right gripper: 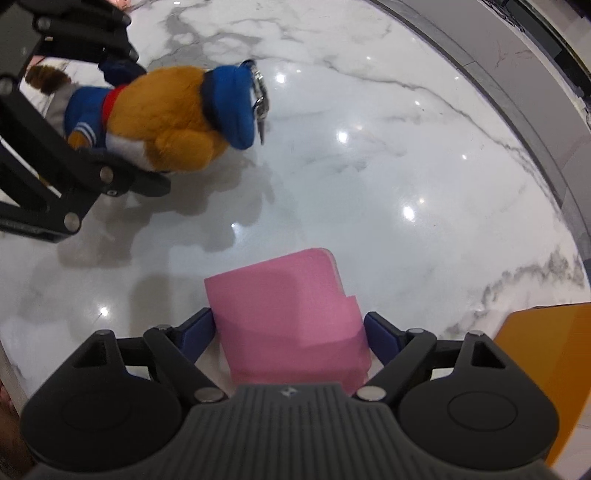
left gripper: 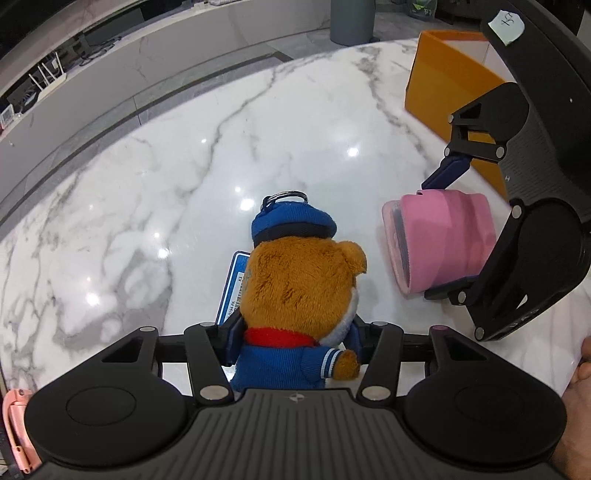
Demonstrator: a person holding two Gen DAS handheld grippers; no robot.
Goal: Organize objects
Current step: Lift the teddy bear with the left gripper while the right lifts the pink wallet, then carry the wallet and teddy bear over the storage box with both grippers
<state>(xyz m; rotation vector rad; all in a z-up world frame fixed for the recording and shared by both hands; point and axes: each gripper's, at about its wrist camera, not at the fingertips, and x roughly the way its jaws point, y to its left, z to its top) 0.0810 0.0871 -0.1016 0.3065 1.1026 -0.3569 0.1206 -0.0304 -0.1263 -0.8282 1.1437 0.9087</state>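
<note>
My left gripper (left gripper: 295, 343) is shut on a brown plush bear (left gripper: 299, 280) in a blue cap and jacket, with a key ring on top and a blue tag beside it. The bear also shows in the right wrist view (right gripper: 166, 118), held between the left gripper's fingers (right gripper: 122, 181) just above the marble table (right gripper: 369, 166). My right gripper (right gripper: 290, 332) is shut on a pink folded object (right gripper: 288, 314). In the left wrist view the pink object (left gripper: 443, 240) sits between the right gripper's fingers (left gripper: 448, 170), to the right of the bear.
An orange box (left gripper: 443, 81) stands on the table (left gripper: 184, 184) at the back right; its corner shows in the right wrist view (right gripper: 546, 369). A pink item (left gripper: 14, 428) lies at the left edge. A grey column base (left gripper: 351, 22) stands beyond the table.
</note>
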